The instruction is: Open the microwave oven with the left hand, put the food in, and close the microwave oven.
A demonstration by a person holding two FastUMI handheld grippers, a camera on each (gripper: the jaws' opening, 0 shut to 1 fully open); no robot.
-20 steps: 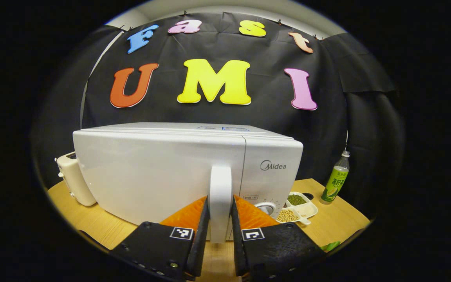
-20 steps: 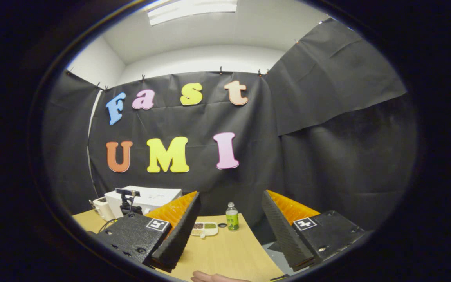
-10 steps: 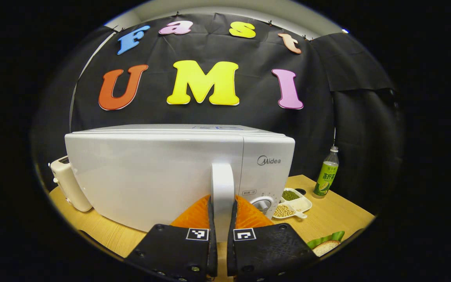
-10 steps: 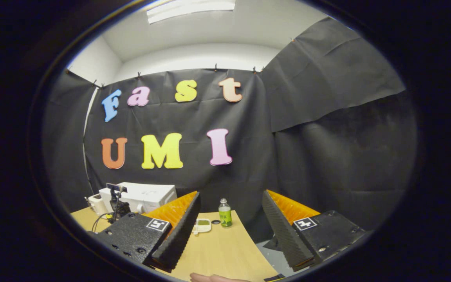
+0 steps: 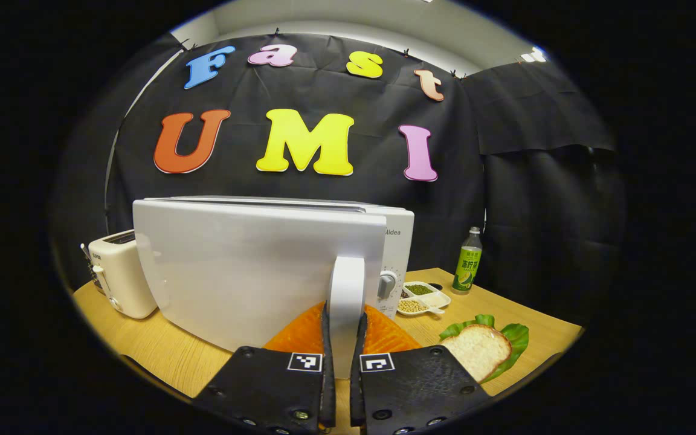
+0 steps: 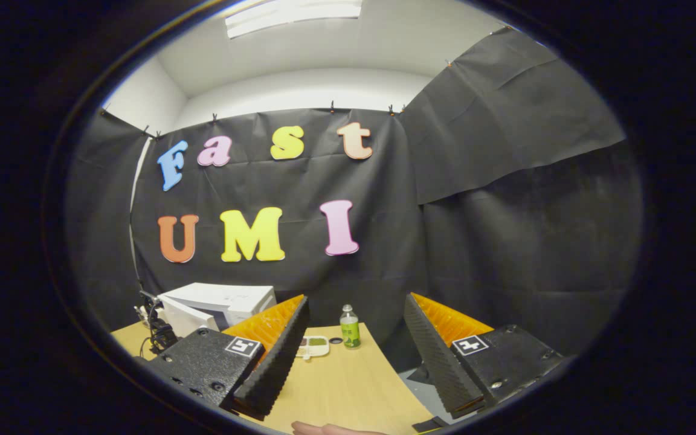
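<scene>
**Microwave door partly open, handle pinched by the left gripper**

In the left gripper view, the left gripper [image 5: 341,338] pinched the door handle [image 5: 347,302], both fingers pressed against its sides. The handle was a white bar with its long axis upright. The door [image 5: 251,266] stood swung partway out from the microwave oven [image 5: 393,241], its broad face turned toward the camera and its free edge with the handle at the right. One knob [image 5: 387,283] showed on the oven's control panel beside the door edge.

The oven stood on the wooden table [image 5: 142,350]. One slice of bread [image 5: 475,350] lay on a green leaf [image 5: 514,335] at the right, well apart from the oven. One divided dish of beans [image 5: 420,297] sat just beside the oven, with one green bottle [image 5: 467,267] behind it. One cream toaster [image 5: 119,281] stood at the oven's left.

In the right gripper view, the right gripper [image 6: 351,344] hung above the table with its fingers spread wide, holding nothing. The microwave oven [image 6: 221,302] appeared far off to the left.
</scene>
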